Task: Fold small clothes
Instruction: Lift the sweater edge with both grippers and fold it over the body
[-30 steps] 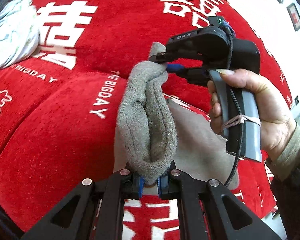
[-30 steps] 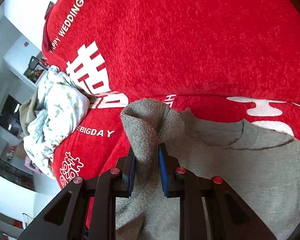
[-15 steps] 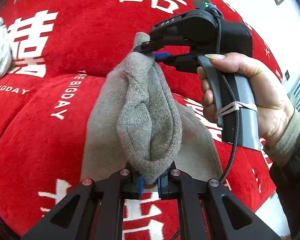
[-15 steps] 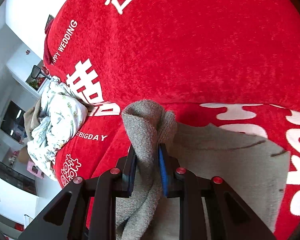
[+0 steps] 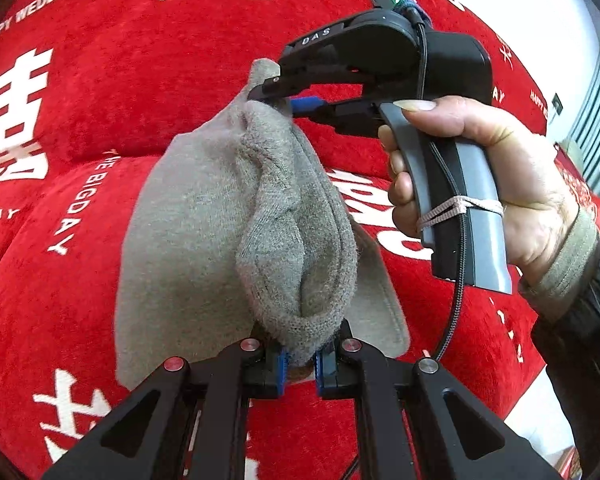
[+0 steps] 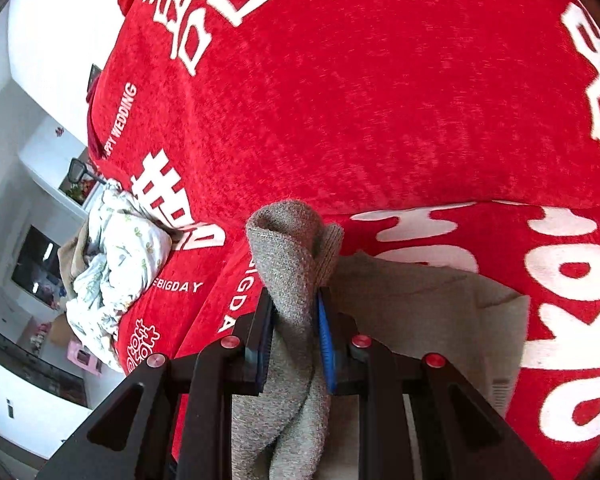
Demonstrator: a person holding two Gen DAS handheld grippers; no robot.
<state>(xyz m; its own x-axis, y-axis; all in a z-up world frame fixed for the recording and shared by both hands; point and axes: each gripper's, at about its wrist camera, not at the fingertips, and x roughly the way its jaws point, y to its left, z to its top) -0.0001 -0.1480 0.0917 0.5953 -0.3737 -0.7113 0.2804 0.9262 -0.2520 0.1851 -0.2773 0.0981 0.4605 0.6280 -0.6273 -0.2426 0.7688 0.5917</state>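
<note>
A small grey knit garment [image 5: 204, 240] lies on a red sofa cover, with one thick edge [image 5: 300, 248] lifted above it. My left gripper [image 5: 300, 364] is shut on the near end of that edge. My right gripper [image 5: 284, 98], held in a hand, is shut on the far end. In the right wrist view the right gripper [image 6: 294, 340] pinches a bunched fold of the grey garment [image 6: 288, 264], and the rest of the garment [image 6: 420, 308] spreads flat to the right.
The red sofa cover [image 5: 140, 92] has white characters and lettering. A crumpled white floral cloth [image 6: 116, 264] lies at the sofa's far left end. Beyond it stand white shelves and the room floor [image 6: 28, 408].
Both grippers have carried the lifted grey edge across the sofa, away from the white floral cloth. More of the garment now lies spread flat beneath the held edge.
</note>
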